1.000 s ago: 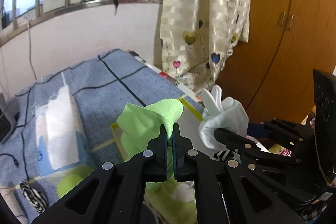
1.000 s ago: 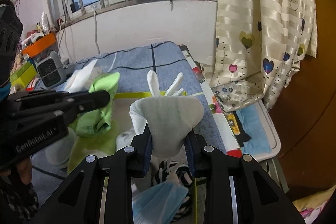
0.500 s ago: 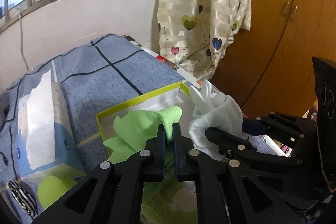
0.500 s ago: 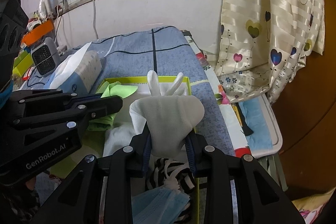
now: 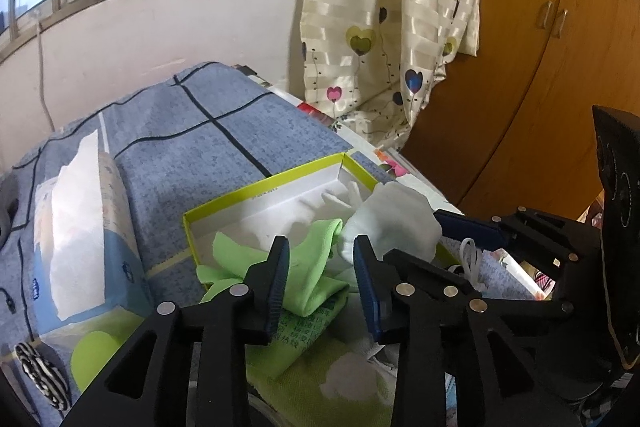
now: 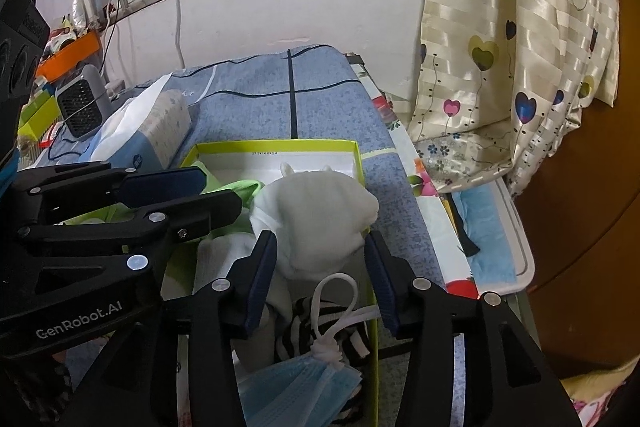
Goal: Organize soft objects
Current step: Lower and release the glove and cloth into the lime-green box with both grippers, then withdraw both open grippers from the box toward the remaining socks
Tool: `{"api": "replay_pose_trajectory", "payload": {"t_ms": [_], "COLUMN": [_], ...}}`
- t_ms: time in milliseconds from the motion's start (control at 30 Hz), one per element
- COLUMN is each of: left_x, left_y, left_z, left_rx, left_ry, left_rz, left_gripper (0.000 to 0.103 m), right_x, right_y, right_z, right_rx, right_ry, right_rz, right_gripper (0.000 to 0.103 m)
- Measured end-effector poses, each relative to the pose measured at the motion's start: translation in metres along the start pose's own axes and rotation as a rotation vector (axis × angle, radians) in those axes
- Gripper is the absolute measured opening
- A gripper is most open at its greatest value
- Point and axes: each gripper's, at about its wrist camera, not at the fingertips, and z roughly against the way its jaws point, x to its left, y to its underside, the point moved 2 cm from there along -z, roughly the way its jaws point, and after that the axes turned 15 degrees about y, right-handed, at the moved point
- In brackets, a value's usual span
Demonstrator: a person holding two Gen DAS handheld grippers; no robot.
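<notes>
Both hand-held grippers point down at a shallow yellow-rimmed box (image 5: 256, 191) that lies on a blue checked cover (image 5: 224, 147). Left hand-held gripper (image 5: 320, 269): jaws have just been opening and now stand apart; the green cloth (image 5: 308, 267) lies slack between them, draped over the box's near edge, neither pad pressing on it. Right hand-held gripper (image 6: 320, 267): jaws have likewise just been opening; the white glove (image 6: 316, 211) sits bunched in the box between the fingers, its fingertips toward the far wall, and the pads stand just clear of it on both sides, as far as the right wrist view shows. In that view, a blue face mask (image 6: 296, 383) with white ear loops lies nearest the camera, over a black-and-white striped cloth (image 6: 304, 331). A tissue pack (image 5: 80, 239) lies on the cover just left of the box. A heart-print curtain (image 6: 516, 39) hangs to the right.
</notes>
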Motion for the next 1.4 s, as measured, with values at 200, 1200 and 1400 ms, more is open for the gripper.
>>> {"api": "replay_pose_trajectory", "payload": {"t_ms": [200,1200,1400], "left_x": [0.0,-0.015,-0.018], "left_y": [0.001,0.022,0.034], "left_z": [0.005,0.056,0.072], "left_rx": [-0.005,-0.055,-0.063], "left_ry": [-0.006,-0.076,-0.104], "left_rz": [0.004,-0.014,-0.023], "left_gripper": [0.04,0.046,0.047], "right_x": [-0.001,0.006,0.009], "right_y": [0.001,0.011,0.013], "right_z": [0.002,0.036,0.048], "right_rx": [-0.002,-0.04,-0.056], "right_ry": [0.01,0.034,0.024], "right_rz": [-0.004,-0.022,-0.038], "right_gripper": [0.053,0.055,0.055]}}
